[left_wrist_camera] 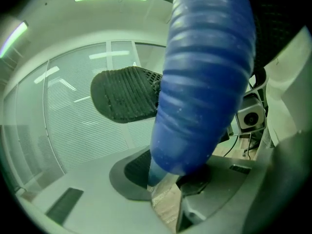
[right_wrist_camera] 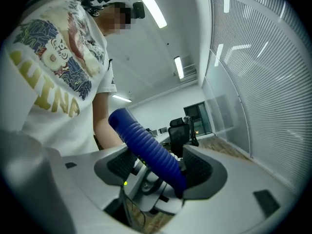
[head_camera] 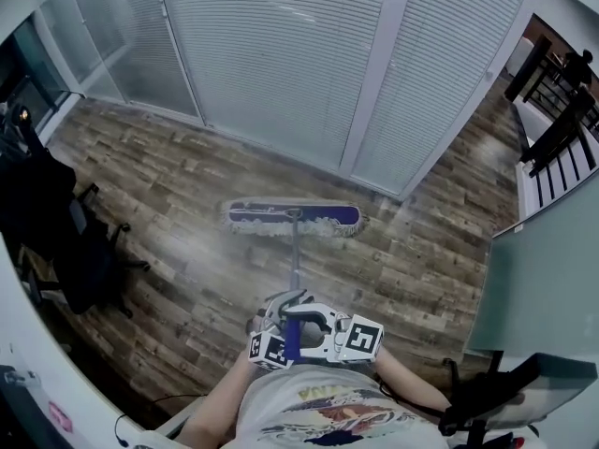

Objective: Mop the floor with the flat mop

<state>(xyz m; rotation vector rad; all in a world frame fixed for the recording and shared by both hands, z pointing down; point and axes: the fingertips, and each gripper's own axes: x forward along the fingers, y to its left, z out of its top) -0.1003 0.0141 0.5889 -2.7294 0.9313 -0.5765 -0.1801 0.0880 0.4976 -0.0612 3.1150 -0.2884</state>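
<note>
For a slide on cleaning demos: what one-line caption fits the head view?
Left gripper and right gripper hold the blue mop handle; the mop head rests on the wood floor.

Head view: from above, facing steeply down onto the brown wood-plank floor (head_camera: 168, 204), far enough off to take in the white slatted blinds (head_camera: 281, 54) and a black office chair (head_camera: 56, 223).

Left gripper view: hard up against the blue ribbed mop handle (left_wrist_camera: 204, 77), facing the blinds.

Right gripper view: close on the same handle, facing back toward the person's printed white T-shirt (right_wrist_camera: 48, 67).

Shared by all three: handle and blinds.
</note>
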